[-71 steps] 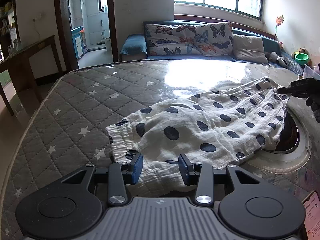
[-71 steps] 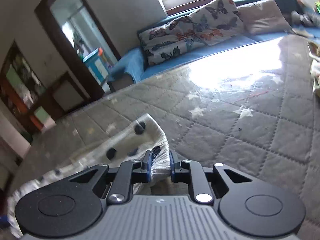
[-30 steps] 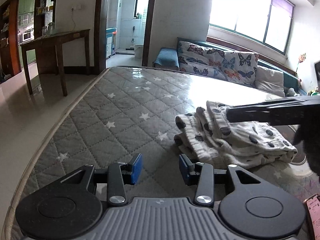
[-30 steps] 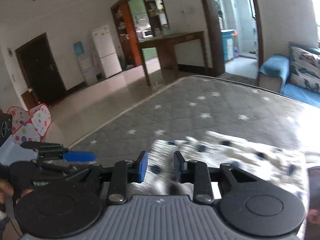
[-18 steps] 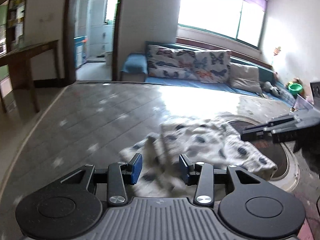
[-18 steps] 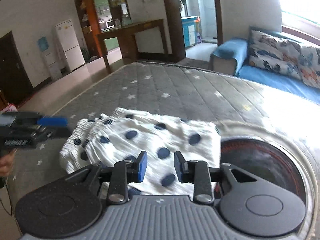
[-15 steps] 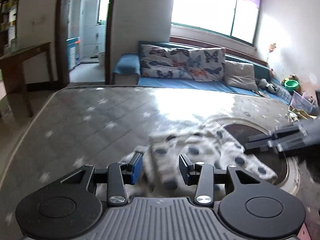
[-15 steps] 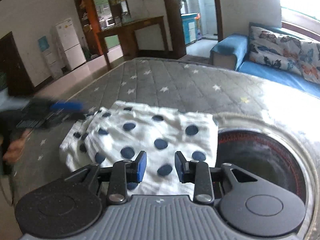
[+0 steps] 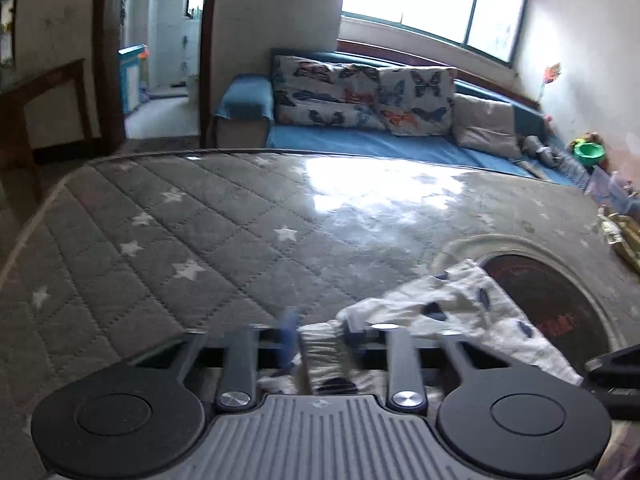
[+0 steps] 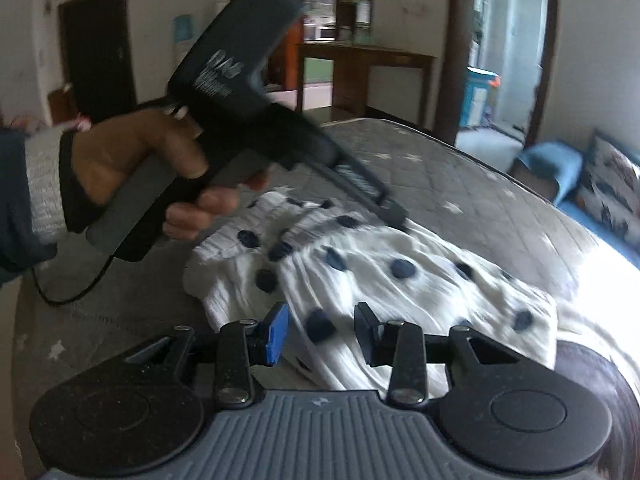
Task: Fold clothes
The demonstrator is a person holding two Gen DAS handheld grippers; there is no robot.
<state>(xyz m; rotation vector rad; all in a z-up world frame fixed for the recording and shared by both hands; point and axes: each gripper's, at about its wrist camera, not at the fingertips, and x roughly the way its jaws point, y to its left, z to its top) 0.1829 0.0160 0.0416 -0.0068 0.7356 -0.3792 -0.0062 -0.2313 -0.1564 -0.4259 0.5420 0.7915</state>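
A white garment with dark blue dots [image 10: 400, 280] lies folded on the grey star-quilted mattress [image 9: 180, 232]. In the left wrist view my left gripper [image 9: 320, 340] has its fingers on either side of a bunched edge of the garment [image 9: 452, 312], with cloth between them; the frame is blurred. In the right wrist view my right gripper [image 10: 320, 332] is open, just above the near edge of the garment. The left gripper's body, held in a hand [image 10: 132, 160], reaches down onto the garment's far edge.
A round dark emblem [image 9: 548, 308] is set into the mattress beside the garment. A blue sofa with butterfly cushions [image 9: 360, 96] stands beyond the mattress. A wooden table [image 10: 364, 68] and a doorway are at the far side.
My left gripper has dropped onto the garment's edge and narrowed around it. My right gripper has swung to look across the garment at the left hand. Earlier, the right gripper let go of the cloth.
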